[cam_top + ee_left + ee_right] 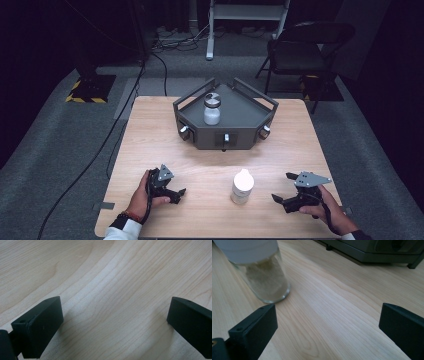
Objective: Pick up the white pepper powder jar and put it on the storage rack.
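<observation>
Jar (263, 277) top cut off by edge; contents unclear, maybe powder

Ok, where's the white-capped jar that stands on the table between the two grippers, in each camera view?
High view: the white-capped jar stands on the wooden table, between the grippers, nearer the right gripper.
Left gripper view: bare tabletop between the open jaws; no jar there.
Right gripper view: jar at upper left, beyond the left jaw.
Shared landmark: the table's pale wood grain.
</observation>
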`<state>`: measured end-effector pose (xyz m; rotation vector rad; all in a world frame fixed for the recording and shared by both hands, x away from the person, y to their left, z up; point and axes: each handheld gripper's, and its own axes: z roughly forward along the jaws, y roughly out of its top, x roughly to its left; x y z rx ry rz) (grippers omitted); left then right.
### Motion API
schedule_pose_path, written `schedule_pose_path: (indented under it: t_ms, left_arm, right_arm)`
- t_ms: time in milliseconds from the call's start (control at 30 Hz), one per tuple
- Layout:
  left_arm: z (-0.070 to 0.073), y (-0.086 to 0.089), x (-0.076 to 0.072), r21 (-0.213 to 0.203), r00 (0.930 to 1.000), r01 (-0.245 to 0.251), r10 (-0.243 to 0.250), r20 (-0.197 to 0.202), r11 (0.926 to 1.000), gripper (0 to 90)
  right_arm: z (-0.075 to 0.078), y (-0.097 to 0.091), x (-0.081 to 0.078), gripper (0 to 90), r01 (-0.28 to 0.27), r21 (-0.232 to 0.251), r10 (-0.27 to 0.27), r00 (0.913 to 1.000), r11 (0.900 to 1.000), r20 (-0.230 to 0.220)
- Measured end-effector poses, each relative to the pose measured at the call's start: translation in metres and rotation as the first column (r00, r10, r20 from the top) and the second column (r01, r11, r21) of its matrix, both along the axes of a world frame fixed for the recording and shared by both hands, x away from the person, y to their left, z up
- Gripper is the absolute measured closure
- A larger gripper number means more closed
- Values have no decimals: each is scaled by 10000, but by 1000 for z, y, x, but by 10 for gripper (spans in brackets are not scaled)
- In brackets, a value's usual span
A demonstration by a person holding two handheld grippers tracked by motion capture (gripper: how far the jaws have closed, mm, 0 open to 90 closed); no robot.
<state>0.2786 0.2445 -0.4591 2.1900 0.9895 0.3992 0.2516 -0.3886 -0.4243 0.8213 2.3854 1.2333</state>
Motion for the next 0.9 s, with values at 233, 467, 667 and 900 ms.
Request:
schedule_pose_path:
  t_ms: [233,467,667,900]
  left_arm:
    - [0,-1,0,-1,10000,-32,32,3,10000,0]
    - [0,-1,0,-5,10000,-33,33,3,10000,0]
    - [0,-1,0,-5,10000,-34,34,3,10000,0]
    - [0,-1,0,1,10000,-32,32,11,10000,0]
  right_arm:
    - [4,13,-5,15,-531,257,527,9985,9983,163]
    - [6,30,-2,17,-1171,256,1169,9931,9928,94]
    - [5,44,6,17,-1660,334,1665,9859,9856,-143]
    - [2,57,16,30,-1958,502,1973,9800,9794,-268]
